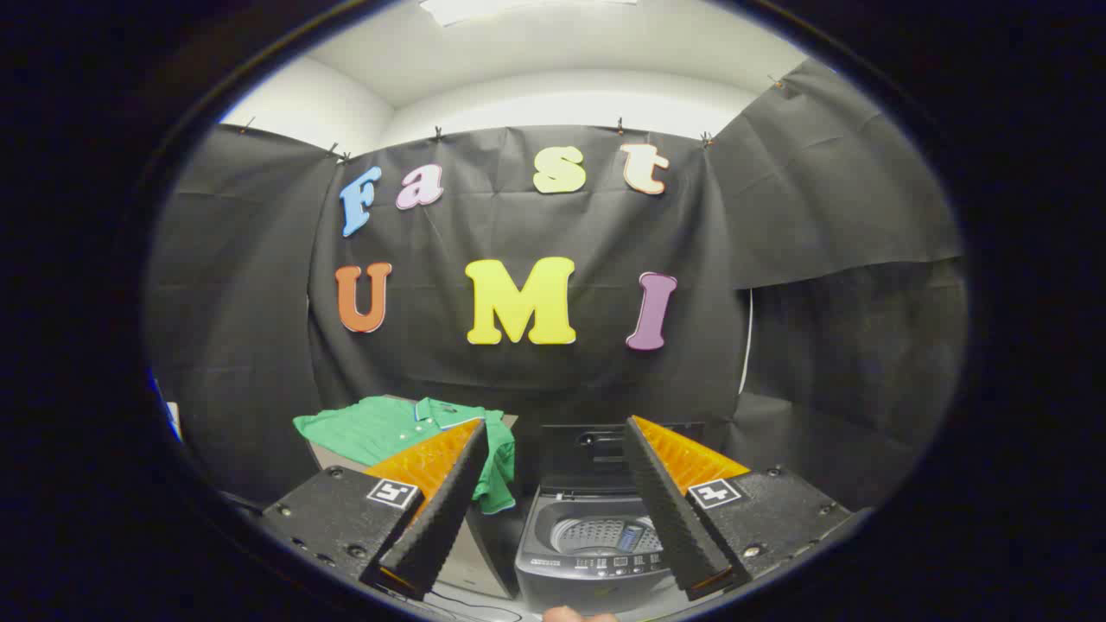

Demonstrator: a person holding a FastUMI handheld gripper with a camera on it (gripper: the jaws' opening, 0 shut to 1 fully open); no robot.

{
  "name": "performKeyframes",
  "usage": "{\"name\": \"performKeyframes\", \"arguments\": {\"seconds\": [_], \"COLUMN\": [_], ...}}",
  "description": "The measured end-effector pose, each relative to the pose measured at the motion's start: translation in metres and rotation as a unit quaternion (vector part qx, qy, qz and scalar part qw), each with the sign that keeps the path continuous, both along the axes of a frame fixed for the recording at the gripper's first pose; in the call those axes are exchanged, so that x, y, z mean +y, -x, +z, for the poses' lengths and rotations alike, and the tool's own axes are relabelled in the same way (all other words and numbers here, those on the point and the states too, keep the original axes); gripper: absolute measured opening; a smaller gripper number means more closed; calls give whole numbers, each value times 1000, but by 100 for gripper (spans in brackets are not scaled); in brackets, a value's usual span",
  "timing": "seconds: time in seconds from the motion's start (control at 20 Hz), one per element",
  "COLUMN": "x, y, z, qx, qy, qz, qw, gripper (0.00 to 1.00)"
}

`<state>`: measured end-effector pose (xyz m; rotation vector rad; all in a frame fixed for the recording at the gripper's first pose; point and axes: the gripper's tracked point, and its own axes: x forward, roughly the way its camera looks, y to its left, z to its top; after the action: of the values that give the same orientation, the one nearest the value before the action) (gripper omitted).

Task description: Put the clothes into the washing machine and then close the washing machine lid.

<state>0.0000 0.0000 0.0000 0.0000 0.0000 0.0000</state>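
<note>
One green shirt (406,432) lies spread across the desk (510,421), its hem drooping over the edge beside one washing machine (596,553) — lid (587,449) raised upright; the tool (553,505) gapes empty.

Black cloth wall (804,216) hung by clips, white ceiling (562,60), ceiling light (484,9), grey table (324,453), thin cable (467,605)

Black cloth (518,233) clipped across booth walls, creased; white wall (570,99) above it; white ceiling, light panel (510,9) overhead.
</note>
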Motion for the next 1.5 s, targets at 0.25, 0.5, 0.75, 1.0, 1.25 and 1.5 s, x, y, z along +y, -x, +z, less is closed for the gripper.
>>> {"name": "performKeyframes", "arguments": {"seconds": [0.25, 0.5, 0.75, 1.0, 1.25, 1.5], "x": [10, 20, 22, 34, 66, 117], "y": [-9, -13, -17, -25, -48, -90], "z": [-14, -10, -3, -7, -9, -3], "qx": [12, 9, 7, 19, 46, 92], "qy": [-2, -18, -23, -24, -31, -31], "qz": [25, 53, 72, 106, 133, 142], "qw": [1000, 998, 997, 994, 990, 985], "gripper": [99, 99, 99, 99, 99, 99]}}
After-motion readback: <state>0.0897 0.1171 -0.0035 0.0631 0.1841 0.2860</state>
